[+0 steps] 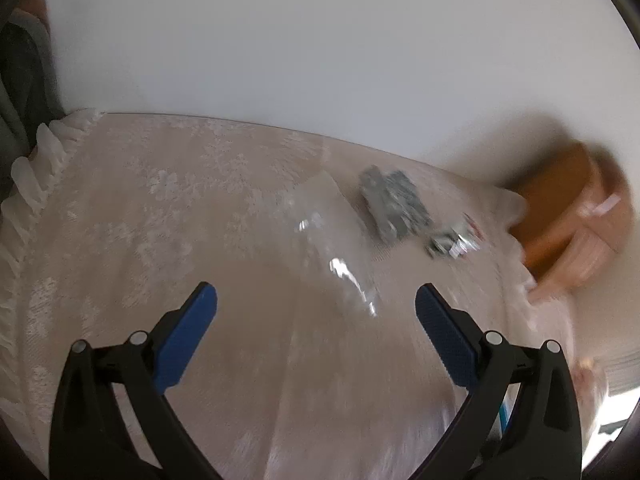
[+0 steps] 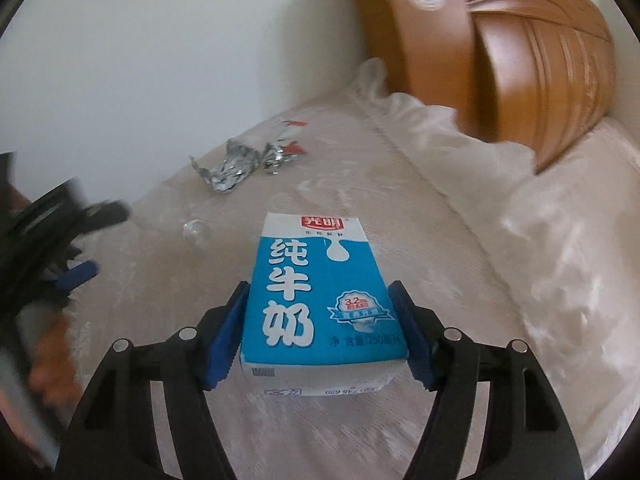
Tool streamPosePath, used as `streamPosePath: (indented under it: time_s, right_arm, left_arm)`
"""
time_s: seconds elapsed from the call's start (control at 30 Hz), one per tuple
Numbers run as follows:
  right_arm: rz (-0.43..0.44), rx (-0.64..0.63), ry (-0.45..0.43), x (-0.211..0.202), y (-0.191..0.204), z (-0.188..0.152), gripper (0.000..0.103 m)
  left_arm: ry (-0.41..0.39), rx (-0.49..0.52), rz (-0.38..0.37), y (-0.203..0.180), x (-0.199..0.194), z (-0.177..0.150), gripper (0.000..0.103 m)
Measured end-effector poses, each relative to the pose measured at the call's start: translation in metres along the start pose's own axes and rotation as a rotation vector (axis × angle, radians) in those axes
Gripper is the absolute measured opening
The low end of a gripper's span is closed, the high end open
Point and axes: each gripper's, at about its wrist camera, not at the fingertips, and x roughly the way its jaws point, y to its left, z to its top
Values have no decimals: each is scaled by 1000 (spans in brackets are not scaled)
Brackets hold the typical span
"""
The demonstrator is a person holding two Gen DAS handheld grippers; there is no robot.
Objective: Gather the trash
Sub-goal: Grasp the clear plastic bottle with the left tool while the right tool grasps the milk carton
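My right gripper [image 2: 320, 304] is shut on a blue and white milk carton [image 2: 320, 296] and holds it above the bed. My left gripper [image 1: 316, 300] is open and empty above a clear plastic wrapper [image 1: 336, 248] on the bedspread; it also shows at the left of the right wrist view [image 2: 76, 248]. Crumpled silver foil [image 1: 394, 208] lies beyond the wrapper, with a smaller foil scrap [image 1: 452, 242] to its right. Both show in the right wrist view, the foil [image 2: 228, 168] and the scrap with red and white bits [image 2: 282, 152].
The bed has a pale patterned bedspread [image 1: 160, 220] with a frilled edge [image 1: 36, 168]. A brown wooden headboard [image 2: 500, 48] stands at the far right by a white wall [image 1: 320, 40]. A pillow [image 2: 568, 240] lies right of the carton.
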Motion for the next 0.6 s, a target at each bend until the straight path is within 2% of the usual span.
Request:
streamPosePath:
  time_s: [0.1, 0.23, 0.37, 0.43, 0.5, 0.6]
  right_arm:
    - [-4, 1, 12, -1, -5, -4, 69]
    - [-29, -12, 39, 4, -12, -14, 69]
    - [-66, -38, 65, 10, -12, -30, 68]
    - [-69, -34, 65, 12, -13, -34, 70]
    - [-71, -27, 73, 13, -14, -36, 71]
    - [-72, -9, 65, 11, -17, -37, 84]
  left_arm:
    - [24, -28, 61, -8, 27, 10, 95]
    - [59, -70, 89, -13, 50, 17, 95]
    - [81, -59, 130, -16, 67, 21, 95]
    - [86, -63, 128, -14, 72, 23, 91]
    - [97, -73, 111, -11, 76, 24, 76]
    - [98, -55, 93, -10, 78, 25, 73]
